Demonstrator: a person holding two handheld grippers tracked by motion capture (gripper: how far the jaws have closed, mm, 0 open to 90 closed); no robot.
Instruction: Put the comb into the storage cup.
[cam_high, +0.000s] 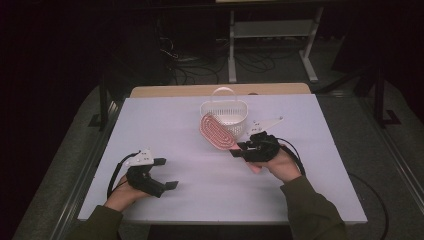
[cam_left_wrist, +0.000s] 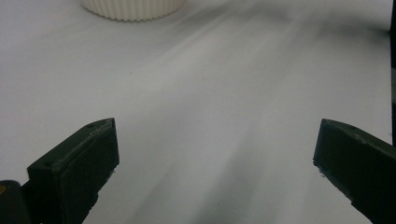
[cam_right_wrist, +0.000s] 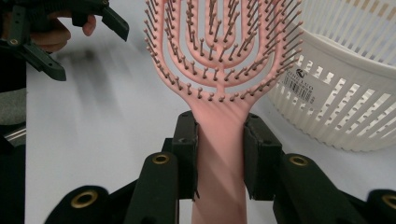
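A pink vented hairbrush (cam_high: 217, 131) with rows of bristles is held off the white table (cam_high: 190, 165), its head leaning against the white plastic basket (cam_high: 224, 112). My right gripper (cam_high: 239, 148) is shut on the brush's handle (cam_right_wrist: 219, 140), one pad (cam_right_wrist: 187, 140) pressing each side. The bristled head (cam_right_wrist: 223, 46) rises in front of the basket wall (cam_right_wrist: 345, 93). My left gripper (cam_high: 166, 173) rests near the front left of the table, open, nothing between its jaws. In the left gripper view its fingertips (cam_left_wrist: 88, 154) stand wide apart over bare table, the basket base (cam_left_wrist: 133, 9) far ahead.
The basket has a hoop handle (cam_high: 223, 92) and stands at the table's far middle. A wooden board edge (cam_high: 220, 90) lies behind the table. Beyond are a desk frame (cam_high: 270, 45) and cables on a dark floor.
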